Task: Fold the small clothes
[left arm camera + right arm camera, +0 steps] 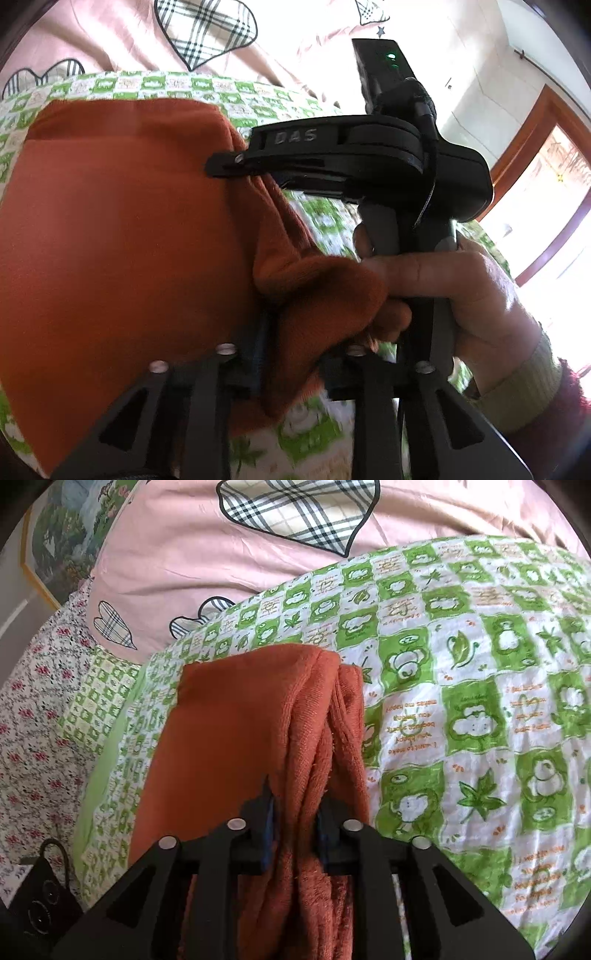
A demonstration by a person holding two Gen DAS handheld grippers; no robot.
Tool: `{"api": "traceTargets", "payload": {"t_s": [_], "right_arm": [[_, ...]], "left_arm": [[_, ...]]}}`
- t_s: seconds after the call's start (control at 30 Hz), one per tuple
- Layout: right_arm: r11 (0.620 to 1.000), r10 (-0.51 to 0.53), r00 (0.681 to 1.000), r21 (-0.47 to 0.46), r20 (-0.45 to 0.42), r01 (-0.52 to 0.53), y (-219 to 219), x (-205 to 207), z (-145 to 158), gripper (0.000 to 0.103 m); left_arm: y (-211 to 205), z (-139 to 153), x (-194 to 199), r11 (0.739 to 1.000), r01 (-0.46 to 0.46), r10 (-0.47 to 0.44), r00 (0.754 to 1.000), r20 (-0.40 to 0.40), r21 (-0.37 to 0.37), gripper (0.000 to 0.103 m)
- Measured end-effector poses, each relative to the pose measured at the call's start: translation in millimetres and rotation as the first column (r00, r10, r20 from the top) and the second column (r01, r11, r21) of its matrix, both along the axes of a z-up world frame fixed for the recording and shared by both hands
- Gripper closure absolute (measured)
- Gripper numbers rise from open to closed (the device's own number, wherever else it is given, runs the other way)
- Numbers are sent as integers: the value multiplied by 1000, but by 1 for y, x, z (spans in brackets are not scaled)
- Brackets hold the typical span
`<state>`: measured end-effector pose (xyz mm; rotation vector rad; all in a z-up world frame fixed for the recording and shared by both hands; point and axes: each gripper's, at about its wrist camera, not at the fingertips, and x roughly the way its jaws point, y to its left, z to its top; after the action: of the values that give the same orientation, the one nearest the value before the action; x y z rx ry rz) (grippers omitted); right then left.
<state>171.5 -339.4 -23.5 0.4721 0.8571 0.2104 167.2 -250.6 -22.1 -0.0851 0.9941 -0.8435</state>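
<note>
We hold a rust-orange fleece garment (pixel 236 738) over a bed spread with a green-and-white checked sheet (pixel 461 709) printed with cartoon animals and leaves. Behind it lies a pink quilt (pixel 177 576) patterned with plaid hearts.

In the right wrist view, the garment runs away from us along the sheet, folded lengthwise, with its soft ridged edges bunched toward its right side. The right gripper (pixel 295 823) stands with its jaws a little apart, a thick bundle of the orange cloth filling the gap between the blue pads; whether the pads press on it we cannot tell. At the left of that view a floral sheet (pixel 33 709) and a framed landscape picture (pixel 62 528) show, and a dark pouch (pixel 40 908) sits in the lower corner.

In the left wrist view, the left gripper (pixel 291 369) has its jaws parted as well, with a fold of the same garment (pixel 122 240) hanging between them; again, we cannot tell whether the pads grip it. The broad smooth face of the cloth fills the left half of that view. Just beyond it the right gripper (pixel 225 166) appears from the side, its fingertips at the garment's upper edge, and our right hand (pixel 465 291) wraps its handle, a ribbed cuff (pixel 528 380) at the wrist. A wood-framed window (pixel 546 166) glares bright at the far right.
</note>
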Motion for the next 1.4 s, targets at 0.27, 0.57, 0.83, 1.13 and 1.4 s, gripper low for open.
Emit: {"api": "traceTargets", "payload": {"t_s": [0.27,0.57,0.83,1.13,1.4], "right_arm": [[994,-99,995,-40,31,101,-13,-46,16,23],[1000,-20,999,15,-28,20,-1,-36,-7,16],[995,-9,999,97,-50,14,-2,-25,-20,23],[992,12,999,126,-49,-6,21,-29,-11,76],[964,124,990,229,65,-136,101,-36,5,78]], "left_arm": [[88,28,-6,993,-116,116,993,18,-16,26],[149,2,63,955,-298,297,950,-97,9,21],[142,-32,104,959,-280,265,942,-203,-47,21],[139,-11,100,972,-216,203,970,-137,-89,79],[228,41,32,968,-246,247,969,5,-59,79]]}}
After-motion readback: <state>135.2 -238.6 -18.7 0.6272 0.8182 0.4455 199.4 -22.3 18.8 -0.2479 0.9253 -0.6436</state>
